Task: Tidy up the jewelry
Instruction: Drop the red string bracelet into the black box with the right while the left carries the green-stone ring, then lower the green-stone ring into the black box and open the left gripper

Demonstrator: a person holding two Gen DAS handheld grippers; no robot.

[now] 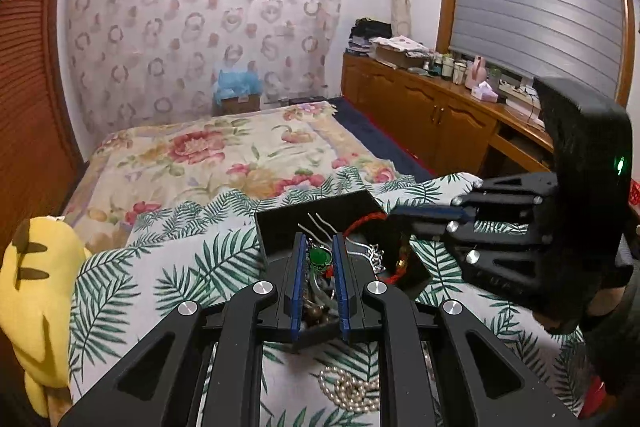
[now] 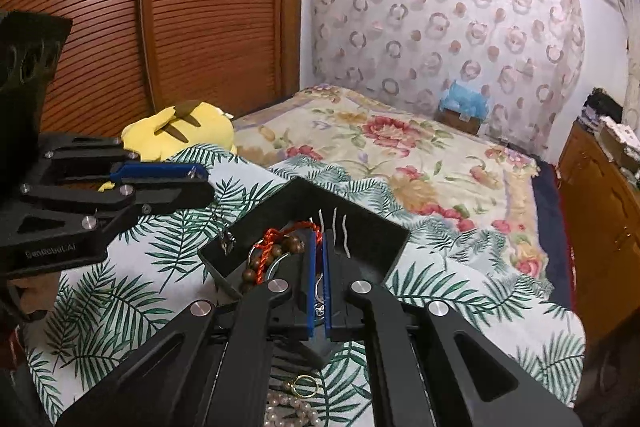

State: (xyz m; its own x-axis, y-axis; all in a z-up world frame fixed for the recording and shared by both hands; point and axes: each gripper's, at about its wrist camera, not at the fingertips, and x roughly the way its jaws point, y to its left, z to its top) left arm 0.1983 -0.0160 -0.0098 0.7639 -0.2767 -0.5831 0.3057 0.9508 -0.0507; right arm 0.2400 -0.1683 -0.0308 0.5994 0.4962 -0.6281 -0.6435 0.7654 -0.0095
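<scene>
A black open jewelry box [image 1: 280,227] sits on a leaf-print cloth; it also shows in the right wrist view [image 2: 360,227]. It holds a red cord [image 1: 362,221], silver chains [image 1: 374,253], brown wooden beads [image 2: 280,251] and a green pendant [image 1: 319,258]. My left gripper [image 1: 319,241] hangs over the box with its jaws a little apart around the pendant. My right gripper [image 2: 319,241] is nearly shut over the box, a silver chain [image 2: 319,297] showing in the narrow gap. A pearl necklace [image 1: 352,389] and a gold ring [image 2: 304,385] lie on the cloth in front of the box.
A yellow plush toy [image 1: 36,291] lies left of the cloth. The floral bedspread [image 1: 224,151] stretches behind. A wooden cabinet [image 1: 432,111] with clutter runs along the right wall. A louvered wooden wardrobe [image 2: 180,7] stands at the left.
</scene>
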